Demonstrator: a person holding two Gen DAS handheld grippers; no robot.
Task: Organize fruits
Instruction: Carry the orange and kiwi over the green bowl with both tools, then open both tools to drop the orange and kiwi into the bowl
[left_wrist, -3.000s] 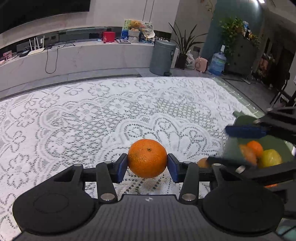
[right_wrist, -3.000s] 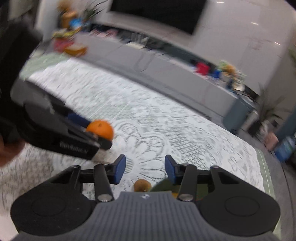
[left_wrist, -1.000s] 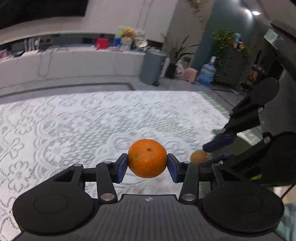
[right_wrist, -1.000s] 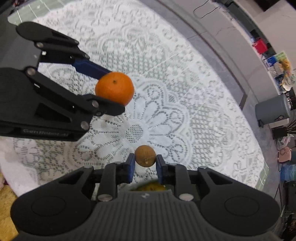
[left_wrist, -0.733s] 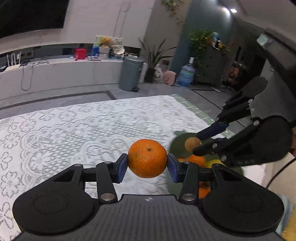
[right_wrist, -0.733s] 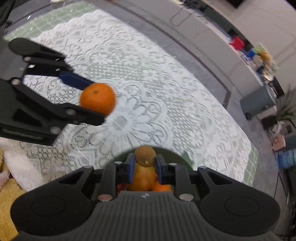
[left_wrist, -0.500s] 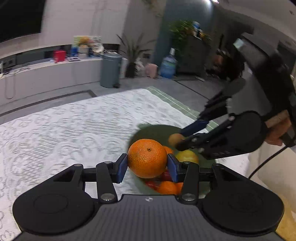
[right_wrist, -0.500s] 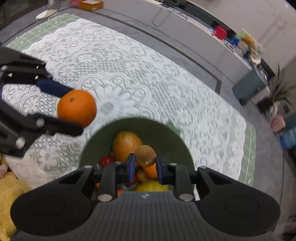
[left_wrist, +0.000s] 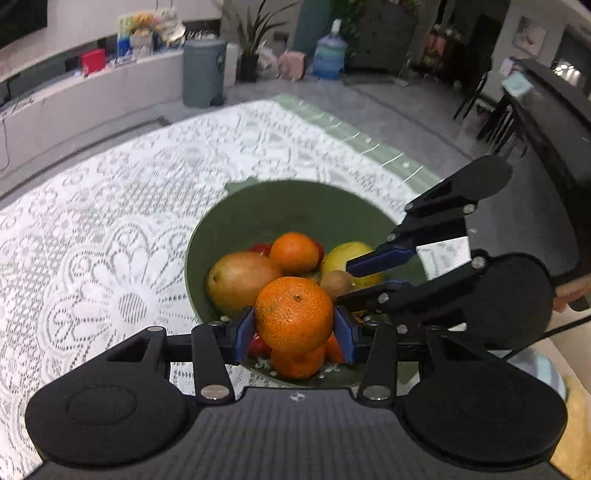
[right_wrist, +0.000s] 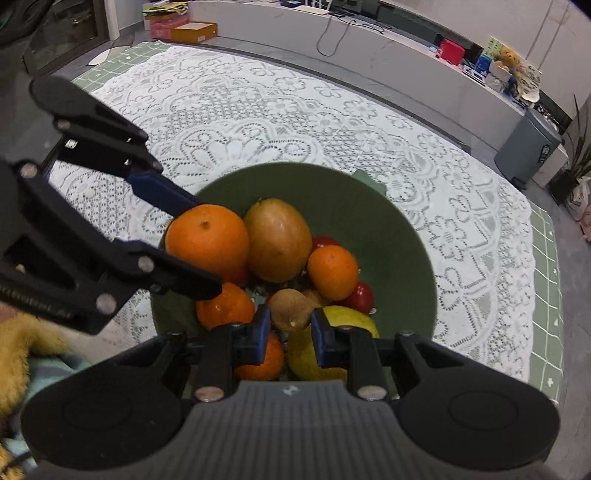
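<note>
left wrist view: the left gripper (left_wrist: 294, 328) pinches an orange (left_wrist: 294, 314) above the green bowl (left_wrist: 258, 206), which already holds a mango (left_wrist: 240, 278), lemon and more. right wrist view: the right gripper (right_wrist: 290, 328) pinches a small brown fruit (right_wrist: 290, 308) over the bowl; both likely await release.

one round dark green bowl (right_wrist: 402, 236) sits on one white lace tablecloth (right_wrist: 258, 110). four round orange mandarins show: one held above the bowl (right_wrist: 207, 236), three inside it (right_wrist: 332, 271) (right_wrist: 225, 306) (right_wrist: 264, 358). there is one large brownish-yellow mango (right_wrist: 277, 238), one yellow lemon (right_wrist: 332, 343), one small brown kiwi-like fruit (right_wrist: 290, 308), and at least two small red fruits (right_wrist: 364, 297) (right_wrist: 323, 242), partly hidden. two black grippers with blue pads are counted, a left one (left_wrist: 294, 328) and a right one (right_wrist: 290, 332).
</note>
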